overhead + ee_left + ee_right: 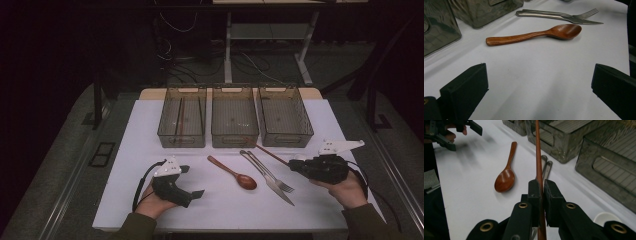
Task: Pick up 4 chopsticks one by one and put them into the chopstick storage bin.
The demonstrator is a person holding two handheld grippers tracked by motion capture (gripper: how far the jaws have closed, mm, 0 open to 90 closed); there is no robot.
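My right gripper is at the table's right, shut on a thin brown chopstick that points toward the bins. My left gripper rests at the front left, open with bare table between its jaws. A wooden spoon lies in the middle of the white table, between the two grippers. Just right of the spoon, a metal fork and a knife lie side by side.
Three see-through bins stand in a row at the back: the left bin holds a brown stick, while the middle bin and right bin look empty. Dark floor and cables lie beyond the table.
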